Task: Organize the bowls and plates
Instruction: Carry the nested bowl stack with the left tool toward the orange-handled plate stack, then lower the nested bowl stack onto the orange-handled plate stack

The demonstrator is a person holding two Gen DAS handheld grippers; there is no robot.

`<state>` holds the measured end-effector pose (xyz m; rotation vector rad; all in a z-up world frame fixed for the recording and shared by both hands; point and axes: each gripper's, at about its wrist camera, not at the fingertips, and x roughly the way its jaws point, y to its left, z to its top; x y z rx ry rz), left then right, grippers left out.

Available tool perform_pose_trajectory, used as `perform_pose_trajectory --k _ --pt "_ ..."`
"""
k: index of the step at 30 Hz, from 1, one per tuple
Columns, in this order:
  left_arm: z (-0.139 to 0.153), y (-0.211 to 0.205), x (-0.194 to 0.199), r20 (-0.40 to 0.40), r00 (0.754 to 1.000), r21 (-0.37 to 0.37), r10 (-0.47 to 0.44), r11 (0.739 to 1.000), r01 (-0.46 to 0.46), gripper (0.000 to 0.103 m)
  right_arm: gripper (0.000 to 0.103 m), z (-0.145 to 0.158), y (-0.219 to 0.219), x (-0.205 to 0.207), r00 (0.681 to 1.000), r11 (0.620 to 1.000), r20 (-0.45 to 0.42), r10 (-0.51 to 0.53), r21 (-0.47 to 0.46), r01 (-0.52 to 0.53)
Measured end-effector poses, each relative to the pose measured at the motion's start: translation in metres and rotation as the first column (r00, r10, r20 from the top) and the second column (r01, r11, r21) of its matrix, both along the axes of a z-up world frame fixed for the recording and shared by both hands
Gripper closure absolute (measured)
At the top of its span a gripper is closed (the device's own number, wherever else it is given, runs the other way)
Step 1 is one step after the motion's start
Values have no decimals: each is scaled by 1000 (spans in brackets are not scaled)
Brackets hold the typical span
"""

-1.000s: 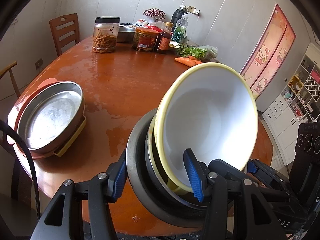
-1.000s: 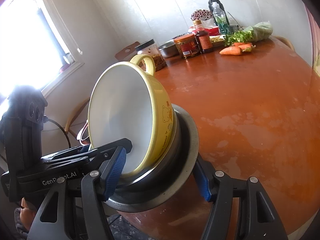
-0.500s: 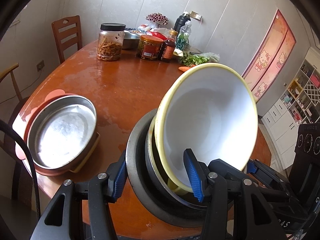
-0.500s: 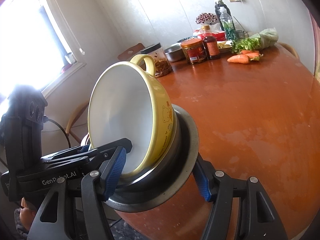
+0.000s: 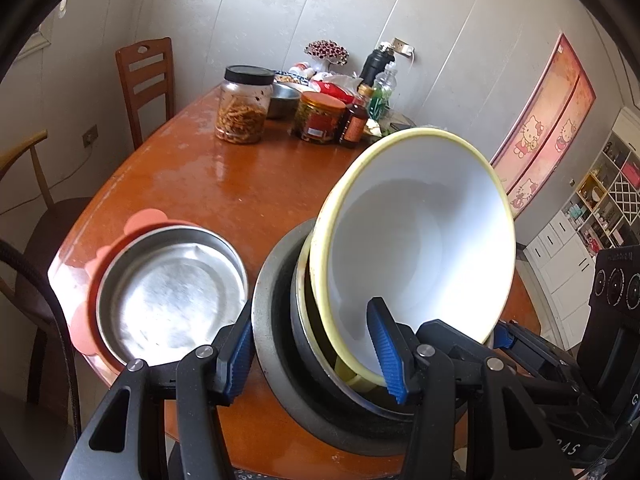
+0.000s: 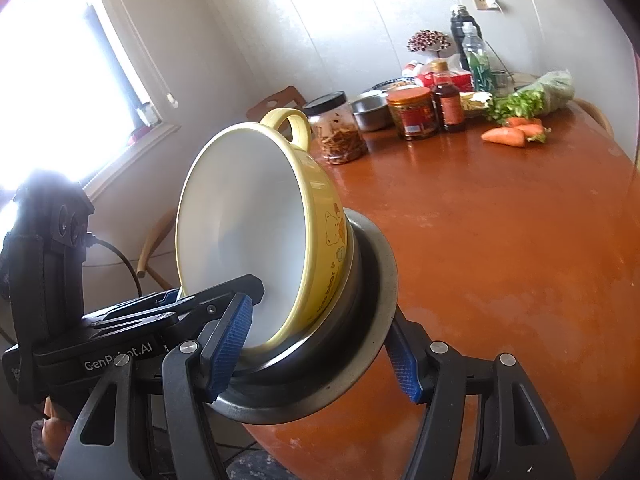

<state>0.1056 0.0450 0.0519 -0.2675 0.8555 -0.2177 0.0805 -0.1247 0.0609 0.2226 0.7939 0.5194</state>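
— Left tool (image 5: 314,354), open or closed?
— Closed on the nested bowls (image 5: 304,364): one blue pad outside the steel bowl (image 5: 272,320), the other inside the yellow bowl (image 5: 420,248).
— And the right tool (image 6: 316,354)?
— Same kind of grip from the opposite side: clamped on the nested bowls, one pad on the white inside of the yellow bowl, one against the steel rim.
— Where, those bowls?
— Between both tools, tipped on edge, over the near edge of the tabletop (image 5: 224,184). Yellow handle uppermost in the right wrist view.
— Anything else for sorting?
— Steel pan (image 5: 172,300) sitting in a pink plate (image 5: 80,320), at the near left edge of the tabletop, just beside the held bowls.
— Far edge?
— Jars (image 5: 242,106), bottles (image 5: 354,120), carrots (image 6: 504,136), well apart from the bowls.
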Motion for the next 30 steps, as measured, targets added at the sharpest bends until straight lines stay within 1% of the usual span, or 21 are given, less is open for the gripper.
perform_pose_trajectory --k 14,21,30 --pt "17 43 9 4 998 2 59 998 -59 50 36 16 42 23 998 998 11 58 -4 -58" --pt "16 69 11 -11 994 0 112 994 -112 50 36 18 71 34 994 994 9 111 -13 -111" --pt "11 99 13 -33 986 7 165 986 -165 50 36 11 108 44 985 985 -10 173 -6 -173"
